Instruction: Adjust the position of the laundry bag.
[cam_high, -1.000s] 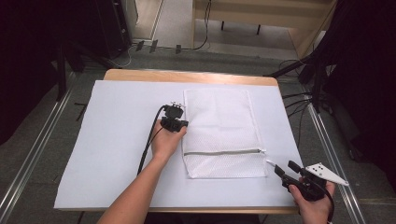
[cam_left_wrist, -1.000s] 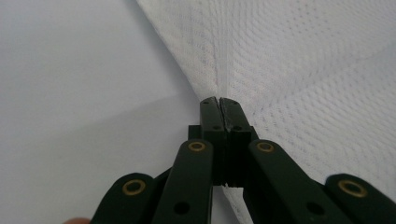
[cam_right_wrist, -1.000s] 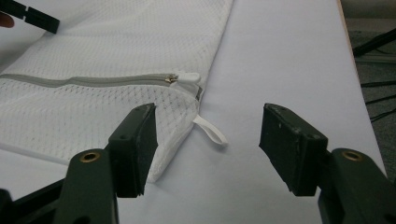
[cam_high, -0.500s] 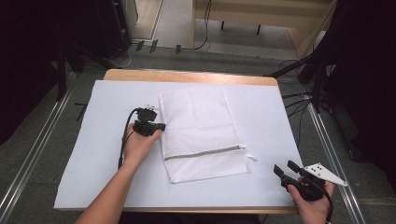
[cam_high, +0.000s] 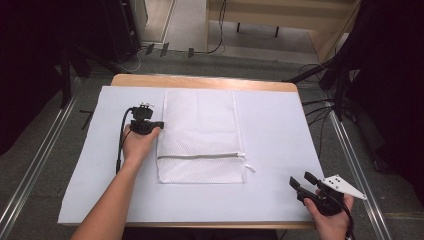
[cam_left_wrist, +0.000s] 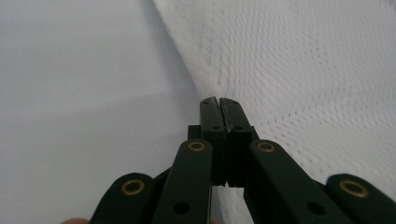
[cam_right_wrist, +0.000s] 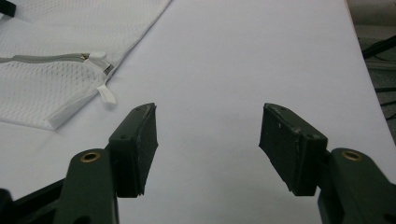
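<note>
A: Dragging again? Left gripper (cam_high: 150, 124) clenched on the mesh bag (cam_high: 200, 135)'s left edge; bag slid back rightward, now mid-table, near the far edge.
B: Yes, repositioning likely continues. Right gripper (cam_high: 301, 181) released, idle at the near right corner.

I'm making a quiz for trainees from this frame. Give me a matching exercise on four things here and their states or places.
Things:
1. left gripper
2. right gripper
3. mesh laundry bag
4. zipper

States or places:
A. jaws wide apart, above bare white sheet
B. runs across the bag's near end
C. jaws shut on the bag's edge
D. lies flat mid-table

Pairs: 1-C, 2-A, 3-D, 4-B
</note>
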